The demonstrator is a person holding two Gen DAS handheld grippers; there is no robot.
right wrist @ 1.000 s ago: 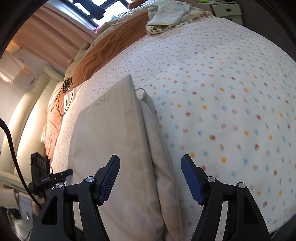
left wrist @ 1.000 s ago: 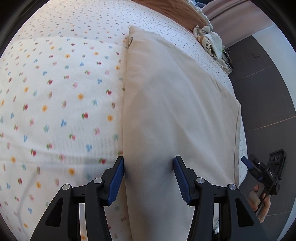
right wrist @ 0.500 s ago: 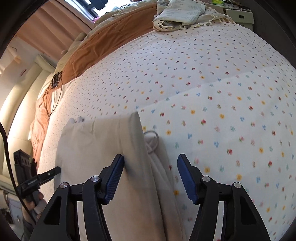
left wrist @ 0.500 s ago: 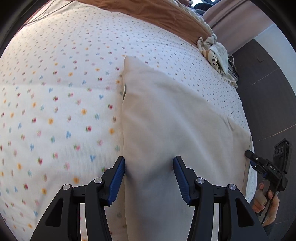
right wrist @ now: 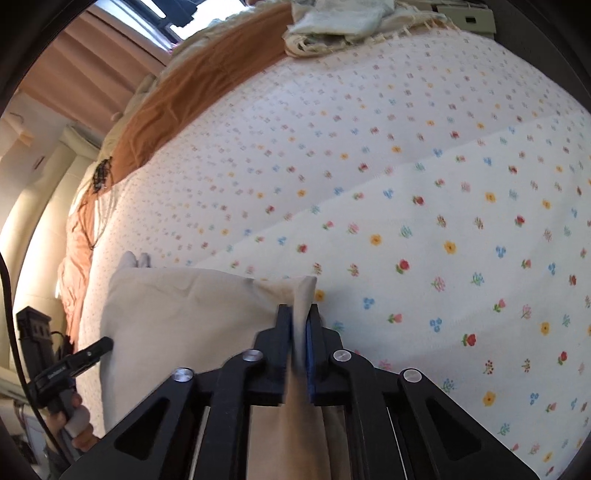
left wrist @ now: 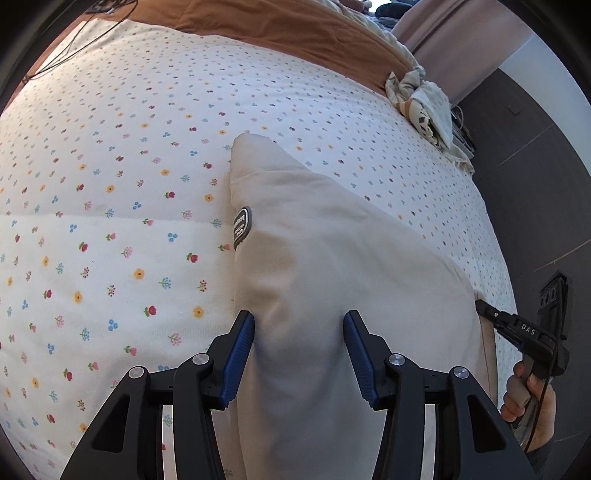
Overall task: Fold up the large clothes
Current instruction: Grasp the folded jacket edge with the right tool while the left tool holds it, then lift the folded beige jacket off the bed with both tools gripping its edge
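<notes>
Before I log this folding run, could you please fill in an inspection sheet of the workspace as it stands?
Surface: bed with flowered sheet, mostly bare.
Job's things: beige garment, folded into a long strip, grey patch at its edge.
Clutter: crumpled pale cloths at the far end, on an orange blanket.
Grippers: left gripper has its fingers either side of a raised fold of the garment; right gripper closing, fabric corner pinched between its fingers.
Cables: thin dark wires on the sheet's far edge.
Surroundings: curtain, dark floor.

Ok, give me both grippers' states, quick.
Left gripper: open, beige garment between its fingers, not pinched.
Right gripper: closing, pinching the garment's edge.
</notes>
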